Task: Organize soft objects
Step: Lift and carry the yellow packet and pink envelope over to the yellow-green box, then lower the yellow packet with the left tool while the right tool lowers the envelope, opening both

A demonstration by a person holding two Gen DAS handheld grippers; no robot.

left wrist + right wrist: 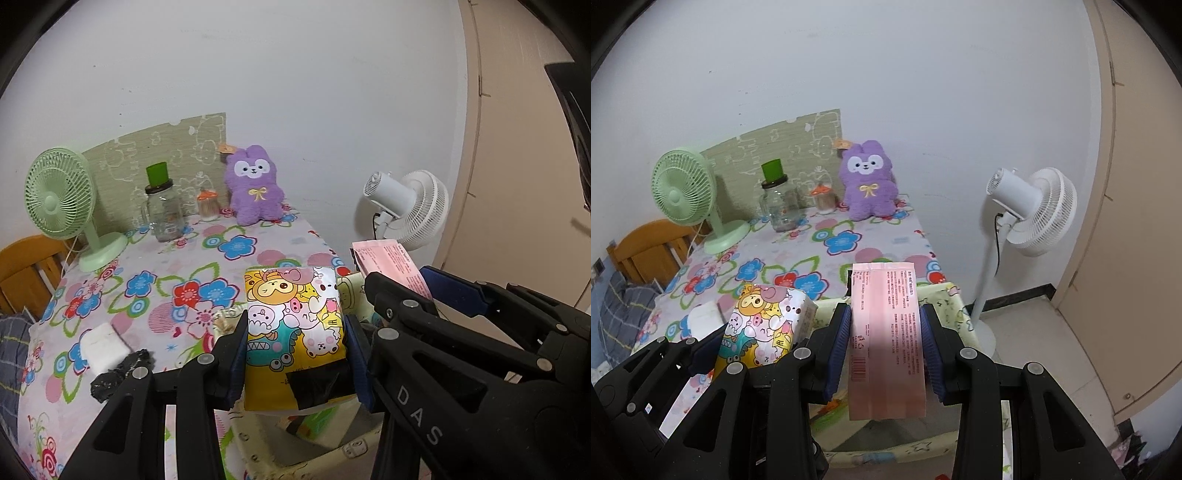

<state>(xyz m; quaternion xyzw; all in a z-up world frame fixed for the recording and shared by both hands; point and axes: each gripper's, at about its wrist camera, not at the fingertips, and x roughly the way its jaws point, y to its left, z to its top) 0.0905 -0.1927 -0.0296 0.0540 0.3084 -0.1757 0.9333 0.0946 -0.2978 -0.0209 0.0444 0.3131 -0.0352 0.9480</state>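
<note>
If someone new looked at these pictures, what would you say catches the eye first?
Two bright packs held up close: the left gripper clamps a yellow cartoon tissue pack, and the right gripper clamps a pink packet, both above a pale fabric bin. Behind them, a purple plush toy sits on the flowered tablecloth against the wall.

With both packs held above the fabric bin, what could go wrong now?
1. The left gripper and right gripper are close together, so they may collide.
2. The pink pack sticks far beyond the jaws and might catch the fabric bin rim.
3. The cartoon tissue pack may deform and slip.
</note>
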